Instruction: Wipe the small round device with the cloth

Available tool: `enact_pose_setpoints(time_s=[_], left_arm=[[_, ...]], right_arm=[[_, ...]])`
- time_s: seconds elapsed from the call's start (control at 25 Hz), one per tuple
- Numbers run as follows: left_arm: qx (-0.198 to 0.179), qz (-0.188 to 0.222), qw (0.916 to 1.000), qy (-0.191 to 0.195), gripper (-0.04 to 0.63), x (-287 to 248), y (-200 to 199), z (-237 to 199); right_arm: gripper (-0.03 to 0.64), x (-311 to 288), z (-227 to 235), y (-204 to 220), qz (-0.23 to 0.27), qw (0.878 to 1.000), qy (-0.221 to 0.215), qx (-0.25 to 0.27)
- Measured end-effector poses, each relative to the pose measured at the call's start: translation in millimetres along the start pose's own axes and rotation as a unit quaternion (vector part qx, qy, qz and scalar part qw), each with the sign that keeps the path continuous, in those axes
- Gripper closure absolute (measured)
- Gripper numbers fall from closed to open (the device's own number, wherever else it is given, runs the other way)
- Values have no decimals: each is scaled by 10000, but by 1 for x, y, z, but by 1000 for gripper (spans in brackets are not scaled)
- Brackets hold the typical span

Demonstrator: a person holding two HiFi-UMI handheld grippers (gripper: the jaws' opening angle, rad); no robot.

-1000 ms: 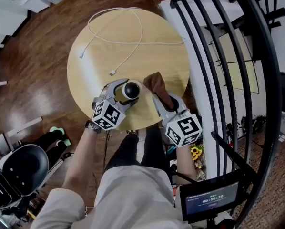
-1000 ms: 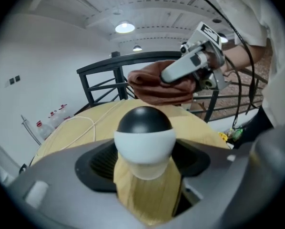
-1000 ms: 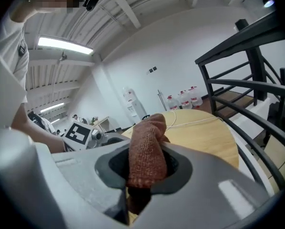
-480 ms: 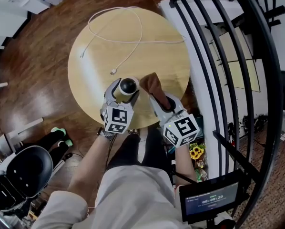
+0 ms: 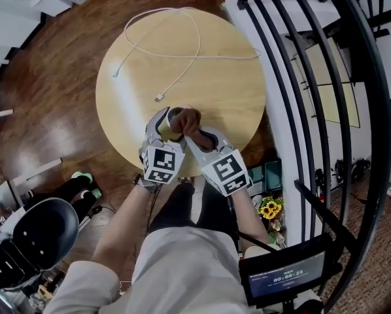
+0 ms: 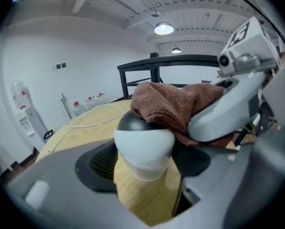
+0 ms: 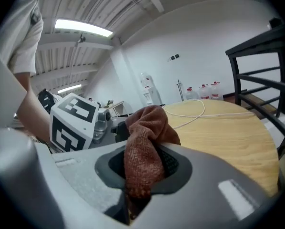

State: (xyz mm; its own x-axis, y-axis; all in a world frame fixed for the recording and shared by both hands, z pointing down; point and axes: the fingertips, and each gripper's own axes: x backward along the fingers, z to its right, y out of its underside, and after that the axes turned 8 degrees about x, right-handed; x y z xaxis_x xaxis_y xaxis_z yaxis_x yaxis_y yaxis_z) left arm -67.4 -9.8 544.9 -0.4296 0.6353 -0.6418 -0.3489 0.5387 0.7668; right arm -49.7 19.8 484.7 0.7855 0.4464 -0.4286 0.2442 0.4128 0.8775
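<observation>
Left gripper (image 5: 170,123) clamps round device (image 6: 143,143); right gripper (image 5: 198,136) pinches cloth (image 7: 143,151) (brown) draped over device top.

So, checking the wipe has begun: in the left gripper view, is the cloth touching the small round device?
Yes, the cloth lies draped over the dark top of the small round device clamped in the left gripper.

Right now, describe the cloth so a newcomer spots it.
Find the round table; at its near edge two grippers meet. The right gripper pinches the cloth, draped on the round device in the left gripper. Only it is brown and fuzzy; the cable is white.
</observation>
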Motion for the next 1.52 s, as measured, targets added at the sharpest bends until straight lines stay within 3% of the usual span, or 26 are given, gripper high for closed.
enact_pose_setpoints(time_s=[0.32, 0.52, 0.88, 1.04, 1.16, 1.24, 1.4, 1.52], left_arm=[[-108, -11, 9999, 35, 225, 4, 0, 2], [-148, -17, 9999, 68, 225, 6, 1, 1], [-150, 1, 9999, 74, 225, 8, 1, 2], [-128, 23, 9999, 51, 225, 8, 0, 2], [84, 24, 9999, -120, 225, 7, -2, 1], [417, -4, 9980, -472, 225, 8, -2, -2], [1296, 48, 9811, -1437, 225, 9, -9, -16], [1725, 82, 9733, -1513, 212, 7, -10, -15]], right_arm=[[545, 1, 25, 13, -187, 9992, 194, -296], [545, -12, 40, 25, -567, 9970, 284, -449], [546, -39, 62, 44, -1415, 9891, 395, 45], [546, -43, 65, 40, -1433, 9884, 490, 58], [546, -30, 74, 32, -1030, 9910, 727, -456], [546, -12, 84, 21, -657, 9894, 1002, -814], [546, 26, 102, 3, -171, 9849, 1500, -847], [546, 43, 105, -3, -83, 9839, 1626, -741]])
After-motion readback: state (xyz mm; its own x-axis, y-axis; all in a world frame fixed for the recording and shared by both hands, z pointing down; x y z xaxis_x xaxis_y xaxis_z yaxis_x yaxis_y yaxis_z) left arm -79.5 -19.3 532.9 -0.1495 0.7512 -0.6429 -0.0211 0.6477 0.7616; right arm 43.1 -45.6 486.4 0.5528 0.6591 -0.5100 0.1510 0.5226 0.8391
